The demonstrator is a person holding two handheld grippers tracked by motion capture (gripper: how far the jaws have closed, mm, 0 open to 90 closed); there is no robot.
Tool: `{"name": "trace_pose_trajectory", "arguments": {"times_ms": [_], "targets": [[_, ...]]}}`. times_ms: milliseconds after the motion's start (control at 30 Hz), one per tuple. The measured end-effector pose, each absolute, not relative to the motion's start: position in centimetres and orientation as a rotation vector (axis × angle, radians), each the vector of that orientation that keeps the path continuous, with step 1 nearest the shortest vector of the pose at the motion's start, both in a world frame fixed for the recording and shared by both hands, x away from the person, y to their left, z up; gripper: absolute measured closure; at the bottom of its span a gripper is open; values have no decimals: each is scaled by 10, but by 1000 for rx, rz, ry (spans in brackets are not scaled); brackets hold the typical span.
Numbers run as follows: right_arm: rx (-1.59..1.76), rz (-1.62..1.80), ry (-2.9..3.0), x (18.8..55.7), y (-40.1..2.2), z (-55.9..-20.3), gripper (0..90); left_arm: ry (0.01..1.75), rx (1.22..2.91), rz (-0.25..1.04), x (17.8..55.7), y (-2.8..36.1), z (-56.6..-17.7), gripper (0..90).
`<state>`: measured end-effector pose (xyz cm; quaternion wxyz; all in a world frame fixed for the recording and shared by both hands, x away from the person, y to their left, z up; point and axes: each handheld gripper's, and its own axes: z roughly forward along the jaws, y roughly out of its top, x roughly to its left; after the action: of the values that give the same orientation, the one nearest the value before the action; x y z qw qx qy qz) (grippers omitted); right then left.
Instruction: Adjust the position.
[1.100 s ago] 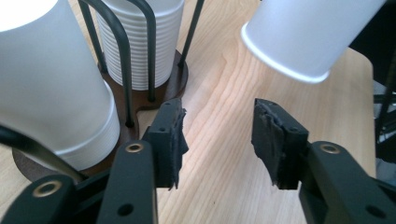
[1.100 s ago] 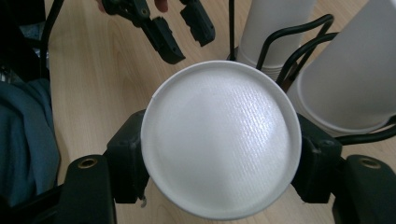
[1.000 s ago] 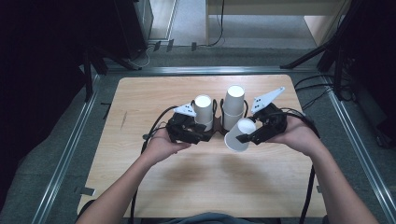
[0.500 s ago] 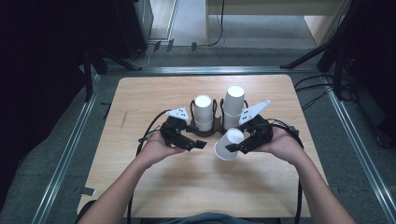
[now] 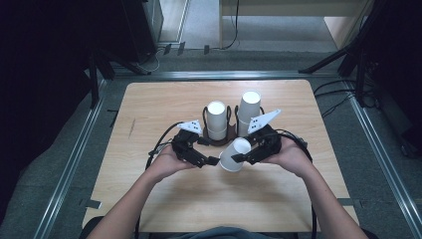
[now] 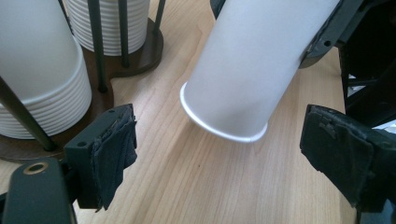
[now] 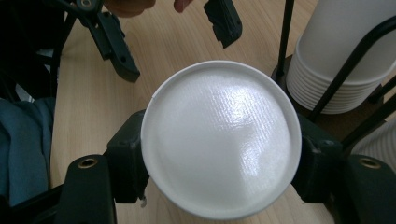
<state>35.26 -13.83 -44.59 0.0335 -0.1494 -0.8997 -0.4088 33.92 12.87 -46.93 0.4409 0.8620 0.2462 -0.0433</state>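
The right gripper (image 5: 238, 158) has sunk with the cup (image 5: 234, 155) pinched; the left gripper's (image 5: 213, 160) jaws have just spread, empty. Cup off the stacks (image 5: 217, 119), not yet set down.

2 cup stacks (image 5: 216, 119) side by side in holder (image 5: 217, 141), mid table (image 5: 159, 107); lone cup (image 5: 234, 155) just in front

loose paper cup (image 5: 234, 154): 1 | cup stacks (image 5: 216, 120): 2 | holder (image 5: 219, 141): 1 | table (image 5: 149, 109): 1
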Motion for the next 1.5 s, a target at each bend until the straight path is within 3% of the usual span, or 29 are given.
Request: {"name": "trace_pose_trajectory", "arguments": {"times_ms": [933, 1100, 1500], "targets": [[-431, -1364, -2600, 351, -118, -441, 332, 489, 2183, -162, 335, 106, -485, 91], [-460, -1388, -2534, 354, -121, -439, 332, 463, 2179, -160, 333, 105, -484, 178], [-460, -1354, -2513, 356, -123, -442, 336, 408, 2214, -127, 330, 105, -481, 258]]}}
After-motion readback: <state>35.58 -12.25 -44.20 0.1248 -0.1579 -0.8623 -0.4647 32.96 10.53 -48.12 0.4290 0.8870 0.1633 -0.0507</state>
